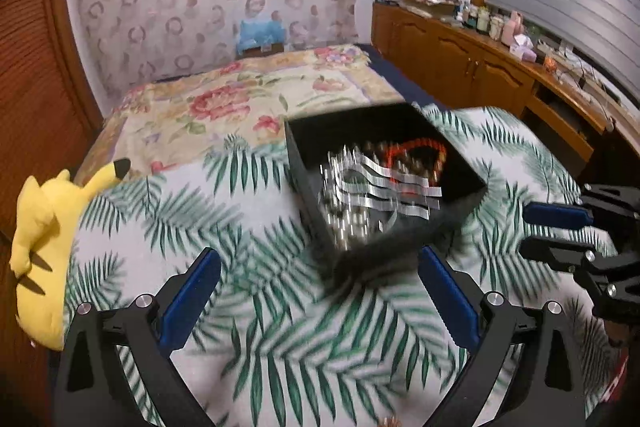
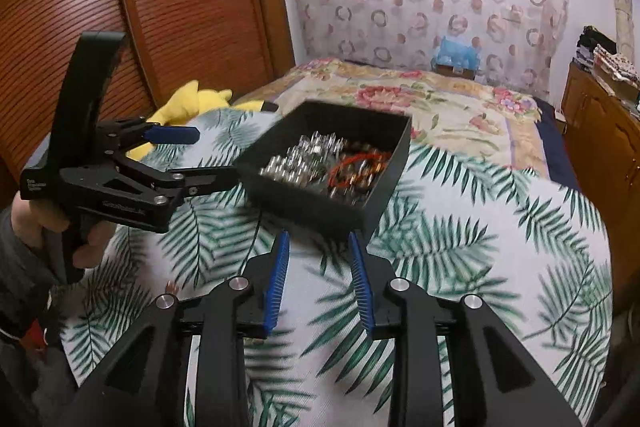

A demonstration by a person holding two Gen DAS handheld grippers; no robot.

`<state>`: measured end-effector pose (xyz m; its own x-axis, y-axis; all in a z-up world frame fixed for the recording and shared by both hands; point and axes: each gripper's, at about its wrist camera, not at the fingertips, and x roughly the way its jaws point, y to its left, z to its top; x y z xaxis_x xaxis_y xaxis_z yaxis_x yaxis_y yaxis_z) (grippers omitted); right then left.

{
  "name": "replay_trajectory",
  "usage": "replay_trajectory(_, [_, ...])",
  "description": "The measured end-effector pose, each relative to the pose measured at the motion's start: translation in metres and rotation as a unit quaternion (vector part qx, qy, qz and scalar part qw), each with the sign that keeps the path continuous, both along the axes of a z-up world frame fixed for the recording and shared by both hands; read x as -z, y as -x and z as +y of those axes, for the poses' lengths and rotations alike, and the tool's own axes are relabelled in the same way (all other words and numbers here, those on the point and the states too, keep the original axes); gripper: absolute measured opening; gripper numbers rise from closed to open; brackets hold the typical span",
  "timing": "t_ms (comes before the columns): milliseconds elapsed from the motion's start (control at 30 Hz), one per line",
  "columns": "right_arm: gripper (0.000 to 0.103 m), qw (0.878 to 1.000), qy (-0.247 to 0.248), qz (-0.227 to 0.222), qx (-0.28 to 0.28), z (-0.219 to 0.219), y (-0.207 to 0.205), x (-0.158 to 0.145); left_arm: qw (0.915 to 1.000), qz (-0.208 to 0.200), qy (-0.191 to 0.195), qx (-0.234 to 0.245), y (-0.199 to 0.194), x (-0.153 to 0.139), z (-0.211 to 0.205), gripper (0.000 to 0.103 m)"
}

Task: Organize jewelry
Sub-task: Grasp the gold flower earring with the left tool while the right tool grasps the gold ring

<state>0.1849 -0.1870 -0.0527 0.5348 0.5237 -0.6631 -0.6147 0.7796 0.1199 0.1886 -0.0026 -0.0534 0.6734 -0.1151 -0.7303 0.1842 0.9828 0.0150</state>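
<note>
A black open box sits on the palm-leaf cloth, blurred by motion. Inside lie silver chains and a red beaded bracelet. My left gripper is open and empty, its fingers either side of the box's near corner, just short of it. It shows in the right wrist view at the box's left wall. My right gripper is open and empty, just before the box's near wall. It shows at the right edge of the left wrist view.
The palm-leaf cloth covers a raised surface in front of a floral bed. A yellow plush toy lies at the left. A wooden cabinet with clutter runs along the right wall.
</note>
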Motion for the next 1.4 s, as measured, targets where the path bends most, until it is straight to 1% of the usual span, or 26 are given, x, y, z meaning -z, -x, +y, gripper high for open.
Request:
replay_trajectory(100, [0.033,1.0,0.006,0.015,-0.006,0.003,0.008,0.012,0.9999,0.013,-0.009,0.004,0.014,0.012,0.0,0.095])
replay_trajectory(267, [0.033,0.999,0.019,0.032,-0.024,0.014,0.019,0.028,0.9993,0.034,-0.012,0.008,0.032,0.028,0.005,0.095])
replay_trajectory(633, [0.033,0.995,0.064,0.036,-0.062,0.038,0.039,0.043,0.9976,0.069,0.0,0.003,0.061,0.05,0.017,0.095])
replay_trajectory(767, [0.033,0.994,0.083,0.032,-0.068,0.042,0.043,0.047,0.9973,0.072,-0.001,0.007,0.066,0.052,0.017,0.095])
replay_trajectory(900, [0.033,0.992,0.102,0.018,-0.073,0.045,0.047,0.049,0.9976,0.066,-0.02,0.01,0.069,0.054,0.01,0.095])
replay_trajectory(933, [0.033,0.992,0.103,0.017,-0.073,0.045,0.047,0.049,0.9978,0.063,-0.019,0.009,0.069,0.054,0.01,0.095])
replay_trajectory(967, [0.033,0.992,0.104,0.016,-0.072,0.045,0.047,0.049,0.998,0.06,-0.018,0.007,0.07,0.054,0.01,0.095])
replay_trajectory(1067, [0.024,0.992,0.108,0.007,-0.065,0.044,0.047,0.049,0.9986,0.05,-0.016,0.007,0.072,0.054,0.011,0.095])
replay_trajectory(1200, [0.024,0.993,0.098,0.011,-0.06,0.04,0.045,0.049,0.9986,0.05,-0.017,0.01,0.077,0.054,0.011,0.095])
replay_trajectory(1300, [0.023,0.994,0.096,0.01,-0.057,0.039,0.046,0.049,0.9977,0.063,-0.019,0.018,0.08,0.053,0.009,0.095])
replay_trajectory(1400, [0.023,0.994,0.094,0.011,-0.055,0.038,0.045,0.049,0.997,0.068,-0.02,0.03,0.085,0.053,0.006,0.095])
